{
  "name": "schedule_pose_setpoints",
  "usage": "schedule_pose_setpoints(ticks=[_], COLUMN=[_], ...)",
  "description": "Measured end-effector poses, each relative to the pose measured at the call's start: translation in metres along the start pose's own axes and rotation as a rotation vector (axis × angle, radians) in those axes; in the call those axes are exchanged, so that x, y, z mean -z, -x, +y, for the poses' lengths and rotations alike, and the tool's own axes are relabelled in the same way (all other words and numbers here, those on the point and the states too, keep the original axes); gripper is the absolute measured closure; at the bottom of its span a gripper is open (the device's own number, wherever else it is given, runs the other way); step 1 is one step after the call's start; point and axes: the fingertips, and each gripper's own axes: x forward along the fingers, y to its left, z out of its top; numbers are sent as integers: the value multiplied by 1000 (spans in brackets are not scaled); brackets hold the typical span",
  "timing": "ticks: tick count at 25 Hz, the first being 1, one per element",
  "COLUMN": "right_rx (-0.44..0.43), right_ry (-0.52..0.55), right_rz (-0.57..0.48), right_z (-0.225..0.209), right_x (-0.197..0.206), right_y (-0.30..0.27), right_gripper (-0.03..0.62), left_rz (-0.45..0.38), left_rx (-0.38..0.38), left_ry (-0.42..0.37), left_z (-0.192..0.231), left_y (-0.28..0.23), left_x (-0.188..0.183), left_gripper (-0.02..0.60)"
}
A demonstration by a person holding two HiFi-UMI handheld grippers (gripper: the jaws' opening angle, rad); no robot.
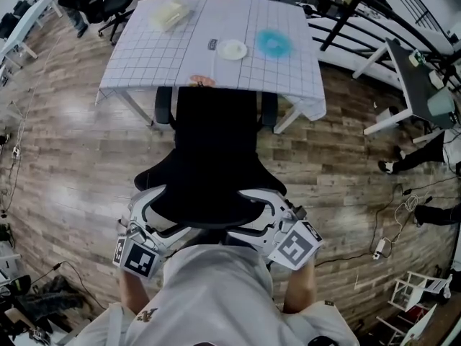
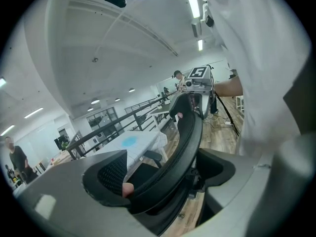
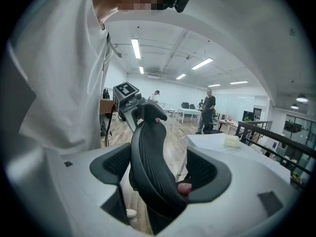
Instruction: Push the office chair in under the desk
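L gripper & R gripper each clamping top rim of office chair backrest, 2 jaws per gripper pinching it, chair standing right at desk edge

Bright ceiling strips at 11 o'clock; floor glare at 9; chair crushed black; fisheye-bent edges.

1. This looks like an open-plan office: white desks run down a long hall, and a person stands among them.
2. Strip lights line the high white ceiling.
3. A black mesh office chair sits at a desk, with another swivel chair nearby.
4. There is wood-look flooring with loose cables trailing across it, and black railings along one side.
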Motion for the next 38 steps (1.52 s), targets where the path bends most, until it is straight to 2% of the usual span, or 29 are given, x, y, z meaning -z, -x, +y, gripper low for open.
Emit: schedule_pose_setpoints(ticks=[12, 38], right_rx=[14, -10], right_ry=[3, 29], right_rz=[-4, -30], right_z=[-32, -104], right_x=[4, 10], right_y=[-3, -3], right_gripper=[230, 229], left_rz=[1, 3], left_rx=[4, -29], left_ry=[-9, 10], left_z=[25, 77], left_y=[-20, -67], left_x=[1, -7], left_gripper=[147, 144])
